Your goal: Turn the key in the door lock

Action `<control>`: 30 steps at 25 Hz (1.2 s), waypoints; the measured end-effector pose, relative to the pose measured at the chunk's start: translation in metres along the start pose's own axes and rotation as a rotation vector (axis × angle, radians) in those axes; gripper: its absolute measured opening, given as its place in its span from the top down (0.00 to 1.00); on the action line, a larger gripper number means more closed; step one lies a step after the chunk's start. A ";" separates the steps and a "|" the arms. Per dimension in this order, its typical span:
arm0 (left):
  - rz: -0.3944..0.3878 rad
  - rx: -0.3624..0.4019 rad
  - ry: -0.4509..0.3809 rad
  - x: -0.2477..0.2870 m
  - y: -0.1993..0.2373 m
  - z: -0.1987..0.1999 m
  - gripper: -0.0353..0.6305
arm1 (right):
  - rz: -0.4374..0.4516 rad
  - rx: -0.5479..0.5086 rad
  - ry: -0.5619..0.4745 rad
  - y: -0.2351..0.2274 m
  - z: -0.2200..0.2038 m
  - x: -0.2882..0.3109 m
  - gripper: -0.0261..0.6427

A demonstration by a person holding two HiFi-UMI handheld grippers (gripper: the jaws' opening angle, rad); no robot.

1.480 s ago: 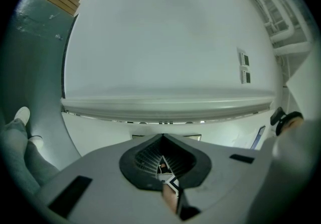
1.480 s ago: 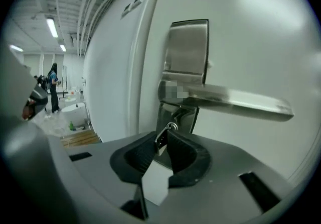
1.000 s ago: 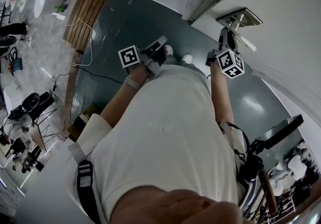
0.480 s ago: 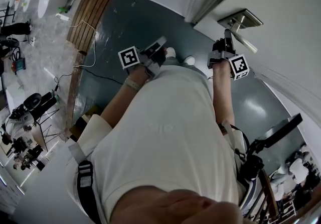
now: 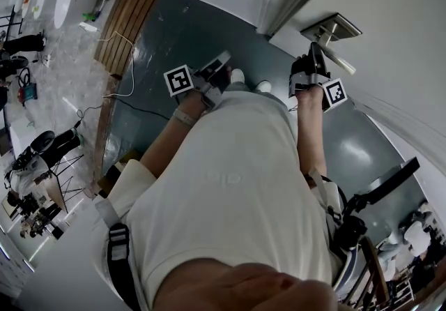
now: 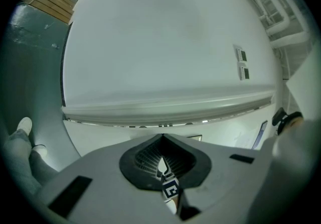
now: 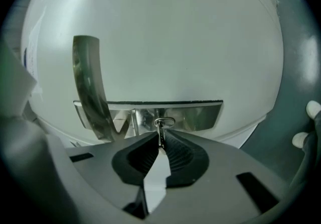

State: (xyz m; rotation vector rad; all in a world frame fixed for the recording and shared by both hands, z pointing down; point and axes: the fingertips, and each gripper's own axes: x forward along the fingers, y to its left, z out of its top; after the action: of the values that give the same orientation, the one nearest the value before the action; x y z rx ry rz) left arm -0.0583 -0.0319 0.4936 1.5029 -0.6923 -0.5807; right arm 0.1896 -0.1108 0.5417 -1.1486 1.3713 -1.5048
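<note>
Right gripper (image 7: pixel 160 142) pinching key (image 7: pixel 161 124) by tip only, jaws just tightened — slip under twist likely (thin metal, little purchase); left gripper (image 6: pixel 162 138) closed, empty.

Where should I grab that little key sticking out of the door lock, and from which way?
Grip the key by the thin end standing out of the lock plate, coming straight at the door. It is flat, so pads on its two faces can twist it. The right gripper does so: its jaws have just been closing and pinch the key.
</note>
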 end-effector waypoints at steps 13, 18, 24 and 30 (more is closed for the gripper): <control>-0.004 -0.010 0.006 0.003 0.003 0.001 0.94 | 0.078 0.283 -0.016 -0.009 -0.001 0.002 0.90; 0.000 -0.012 0.005 0.002 0.005 0.002 0.94 | 0.095 0.341 -0.020 -0.012 -0.002 0.002 0.90; 0.000 -0.012 0.007 0.003 0.005 0.002 0.94 | 0.188 0.376 0.000 -0.014 -0.001 0.004 0.89; -0.006 -0.014 0.012 0.006 0.007 0.000 0.94 | 0.194 0.295 0.028 -0.012 0.000 0.005 0.83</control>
State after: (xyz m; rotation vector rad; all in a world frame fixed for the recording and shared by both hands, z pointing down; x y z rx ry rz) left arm -0.0542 -0.0360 0.5012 1.4950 -0.6737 -0.5796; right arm 0.1884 -0.1144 0.5544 -0.7916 1.1930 -1.5246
